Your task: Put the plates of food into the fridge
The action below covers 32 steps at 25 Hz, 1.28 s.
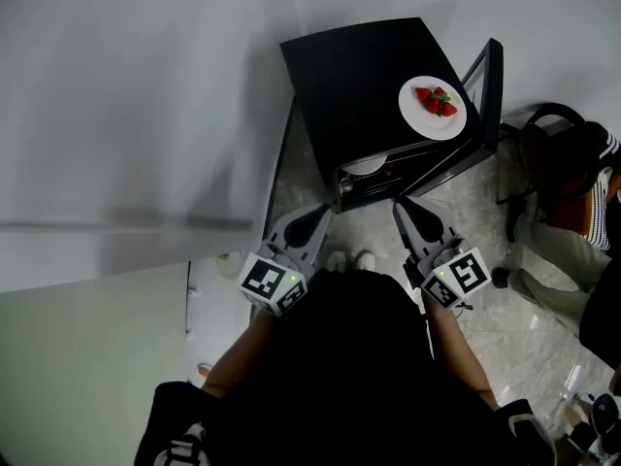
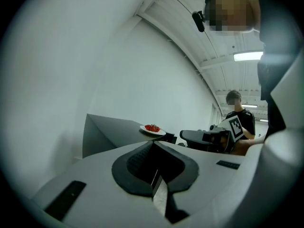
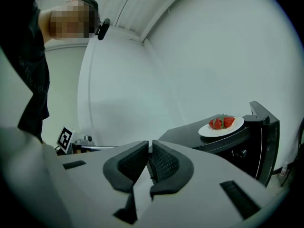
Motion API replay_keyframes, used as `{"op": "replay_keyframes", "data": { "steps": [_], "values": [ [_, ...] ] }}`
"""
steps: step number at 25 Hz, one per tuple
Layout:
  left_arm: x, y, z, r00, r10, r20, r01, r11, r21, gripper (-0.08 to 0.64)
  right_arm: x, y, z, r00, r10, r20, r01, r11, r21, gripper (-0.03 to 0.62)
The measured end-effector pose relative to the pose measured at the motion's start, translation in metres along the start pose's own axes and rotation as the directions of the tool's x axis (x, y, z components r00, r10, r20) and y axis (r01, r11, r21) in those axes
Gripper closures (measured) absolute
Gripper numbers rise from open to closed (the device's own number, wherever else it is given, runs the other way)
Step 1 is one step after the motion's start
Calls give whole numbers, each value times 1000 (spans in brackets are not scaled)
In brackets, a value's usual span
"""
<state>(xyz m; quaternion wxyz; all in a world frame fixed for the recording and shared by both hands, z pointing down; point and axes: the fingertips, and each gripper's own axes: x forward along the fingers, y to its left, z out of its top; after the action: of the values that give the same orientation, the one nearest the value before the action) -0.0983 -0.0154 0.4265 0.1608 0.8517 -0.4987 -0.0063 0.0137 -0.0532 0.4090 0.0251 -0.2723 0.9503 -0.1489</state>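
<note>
Shut and empty: left claw [image 1: 323, 212], right claw [image 1: 400, 205], side by side before open black fridge [image 1: 359, 95]; plate of strawberries [image 1: 433, 107] atop it, at one o'clock.

Grey left tool [image 1: 323, 211], right tool [image 1: 400, 205], black pads [image 3: 164, 164]

- The head view looks steeply down from above the person, taking in the black fridge [image 1: 374, 85], the plate of strawberries [image 1: 433, 108] on its top, and both grippers nearer the camera.
- The left gripper view rides on the left gripper [image 1: 318, 216], low and close behind its jaws. It faces roughly level across the fridge top.
- The right gripper view rides on the right gripper [image 1: 403, 209] in the same way, with the fridge to its right.
- All 3 views share the plate and the fridge top, and each of the 2 gripper views catches the other gripper's marker cube.
</note>
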Motion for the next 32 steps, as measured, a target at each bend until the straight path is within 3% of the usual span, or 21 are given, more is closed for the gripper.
{"op": "replay_keyframes", "data": {
  "steps": [5, 8, 13, 16, 18, 21, 22, 24, 28, 32],
  "values": [
    [0, 7, 7, 998, 52, 25, -52, 998, -25, 537, -4, 6, 8, 999, 20, 29, -20, 1000, -1, 548],
    [5, 7, 10, 998, 48, 35, -47, 998, -33, 535, -9, -3, 4, 1000, 7, 19, -7, 1000, 24, 548],
    [16, -1, 7, 1000, 2, 18, -1, 1000, -24, 535, -17, -30, -13, 999, -44, -21, 46, 988, 147, 548],
    [23, -2, 6, 1000, -6, 10, 6, 1000, -26, 535, -19, -46, -14, 997, -69, -14, 71, 964, 255, 548],
    [28, -4, 6, 1000, -14, 6, 14, 1000, -16, 535, -23, -63, -9, 994, -103, 36, 80, 914, 397, 548],
    [34, -8, 5, 999, -35, -9, 35, 999, 9, 535, -29, -94, 2, 978, -167, 124, 58, 793, 606, 531],
    [35, -7, 4, 999, -37, -12, 37, 999, 4, 535, -28, -103, 4, 974, -181, 139, 51, 767, 640, 499],
    [38, -3, 2, 999, -30, -15, 30, 999, -10, 535, -25, -120, 7, 968, -194, 157, 34, 727, 686, 494],
    [50, 3, 0, 1000, -16, -23, 16, 1000, -3, 535, -18, -155, 6, 955, -231, 186, -11, 597, 802, 494],
    [39, 4, 1, 1000, -3, -20, 3, 1000, -17, 535, -18, -160, 1, 950, -265, 165, 0, 531, 847, 494]
  ]
}}
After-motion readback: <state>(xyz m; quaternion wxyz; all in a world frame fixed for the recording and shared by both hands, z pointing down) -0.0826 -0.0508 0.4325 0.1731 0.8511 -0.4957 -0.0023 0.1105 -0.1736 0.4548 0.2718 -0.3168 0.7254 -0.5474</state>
